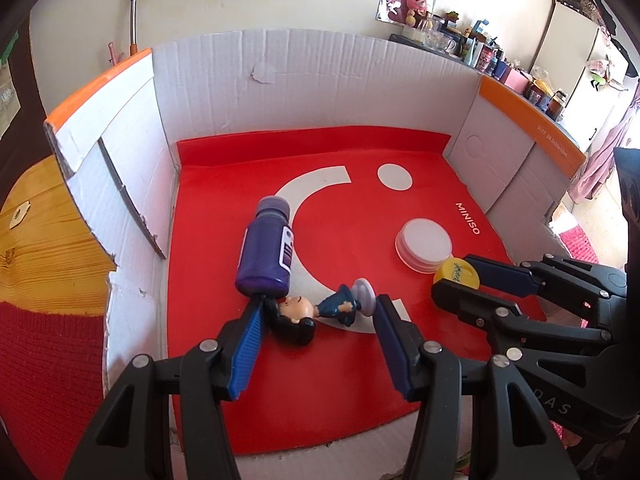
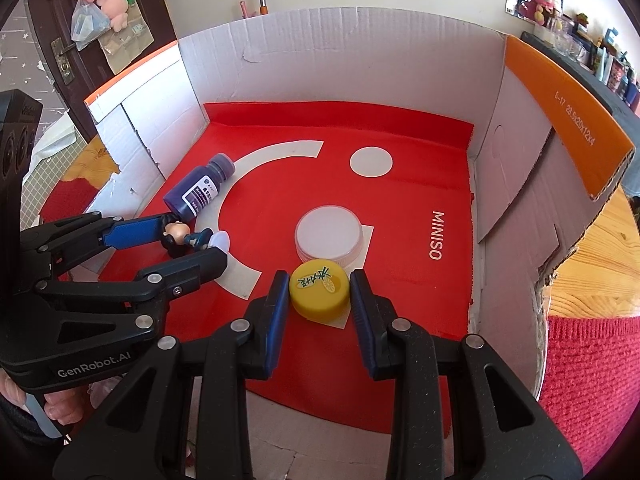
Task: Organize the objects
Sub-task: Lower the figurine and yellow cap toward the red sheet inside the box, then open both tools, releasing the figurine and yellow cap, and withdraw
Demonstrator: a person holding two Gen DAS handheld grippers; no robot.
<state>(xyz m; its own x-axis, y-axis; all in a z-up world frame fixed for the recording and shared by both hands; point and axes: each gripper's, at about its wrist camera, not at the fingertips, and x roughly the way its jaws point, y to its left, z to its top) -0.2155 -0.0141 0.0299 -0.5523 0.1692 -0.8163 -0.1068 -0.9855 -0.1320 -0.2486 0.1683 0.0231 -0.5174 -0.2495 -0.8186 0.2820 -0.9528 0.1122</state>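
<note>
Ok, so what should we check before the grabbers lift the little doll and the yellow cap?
1. Yellow cap sits between the right gripper pads: ok.
2. Pads pressing the cap: looks so, ok.
3. Doll figure lies between the left gripper fingers: ok.
4. Left pads gripping the doll: cannot tell.
5. Purple bottle clear of the doll: not ok, it lies against the head.
6. White lid clear of the cap: cannot tell.

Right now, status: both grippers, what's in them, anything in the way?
Left gripper astride toy figure, grip unclear. Right gripper flanking yellow cap, contact unclear. Purple bottle lying touching figure's head; white lid just behind cap.
</note>
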